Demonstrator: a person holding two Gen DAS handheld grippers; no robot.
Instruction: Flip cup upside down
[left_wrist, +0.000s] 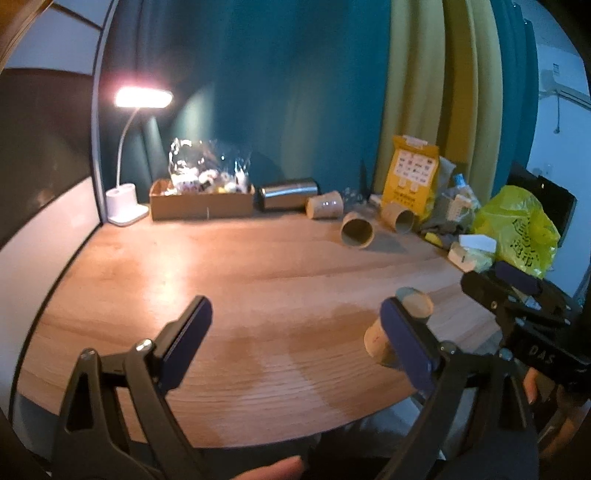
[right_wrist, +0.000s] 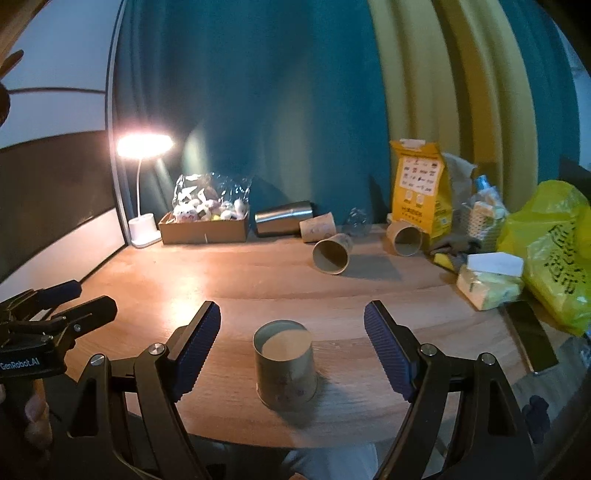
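A brown paper cup (right_wrist: 286, 363) stands upside down, base up, on the wooden table (right_wrist: 240, 273) near its front edge. My right gripper (right_wrist: 291, 347) is open, with a finger on each side of the cup and not touching it. In the left wrist view the same cup (left_wrist: 384, 334) shows partly behind my left gripper's right finger. My left gripper (left_wrist: 295, 343) is open and empty, to the left of the cup. The right gripper (left_wrist: 517, 291) shows at the right edge of the left wrist view.
Three more paper cups lie on their sides at the back: (right_wrist: 331, 254), (right_wrist: 405, 238), (right_wrist: 317, 226). A steel tumbler (right_wrist: 283, 218), a cardboard box (right_wrist: 205, 229), a lit desk lamp (right_wrist: 144, 147), a yellow bag (right_wrist: 554, 251) and a tissue pack (right_wrist: 487, 280) crowd the back and right.
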